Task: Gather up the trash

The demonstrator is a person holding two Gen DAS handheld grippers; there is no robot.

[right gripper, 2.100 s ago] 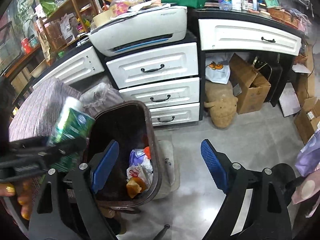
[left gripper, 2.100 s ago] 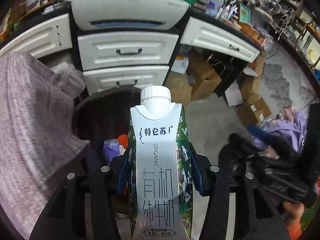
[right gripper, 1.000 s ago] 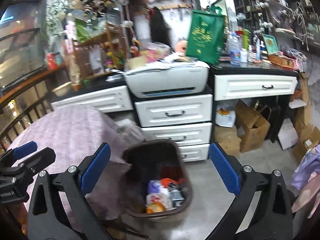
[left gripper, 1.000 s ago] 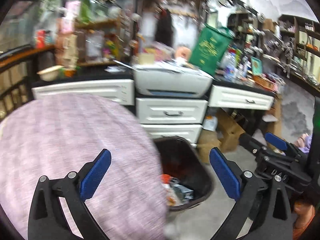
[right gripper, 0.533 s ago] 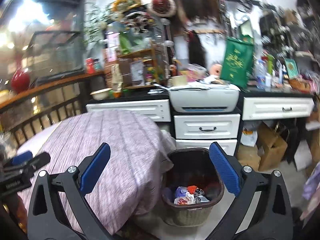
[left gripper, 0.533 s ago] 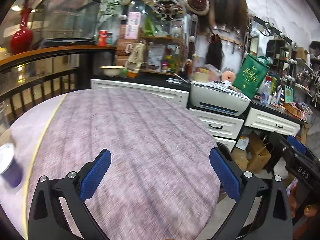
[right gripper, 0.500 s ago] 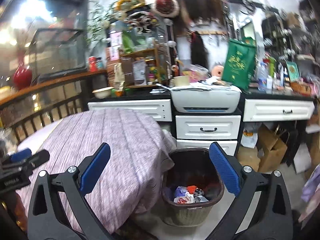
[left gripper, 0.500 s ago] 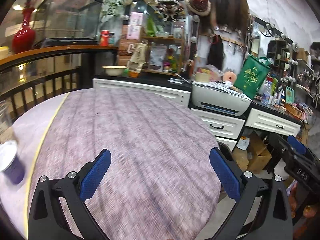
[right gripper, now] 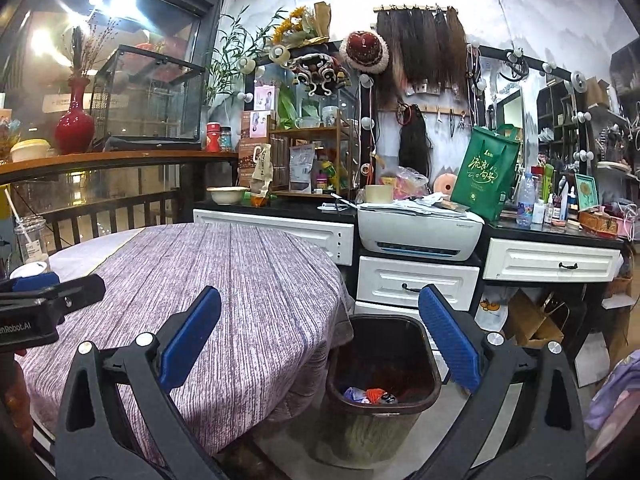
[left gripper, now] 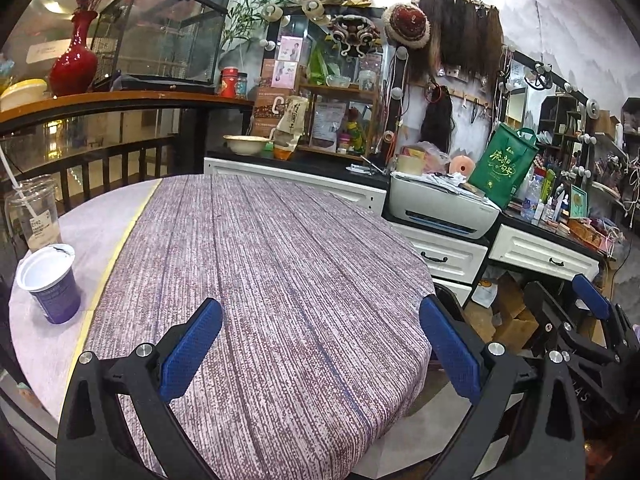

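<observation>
My left gripper (left gripper: 320, 344) is open and empty over the round table with a purple cloth (left gripper: 280, 264). A purple yogurt cup (left gripper: 50, 284) and a clear plastic cup with a straw (left gripper: 32, 212) stand at the table's far left edge. My right gripper (right gripper: 320, 336) is open and empty, above the table's right edge and the brown trash bin (right gripper: 384, 360) on the floor, which holds several wrappers (right gripper: 370, 395). The left gripper also shows in the right wrist view (right gripper: 44, 300), at the left.
White drawer cabinets (right gripper: 416, 284) with a printer (right gripper: 420, 232) on top stand behind the bin. Cardboard boxes (right gripper: 532, 320) lie under the desk at right. A railing (left gripper: 100, 160) and a shelf with a red vase (left gripper: 76, 60) run behind the table.
The left gripper let go of the milk carton over the bin, opened, and swung up and left over the table. Both views rose from the bin to table height.
</observation>
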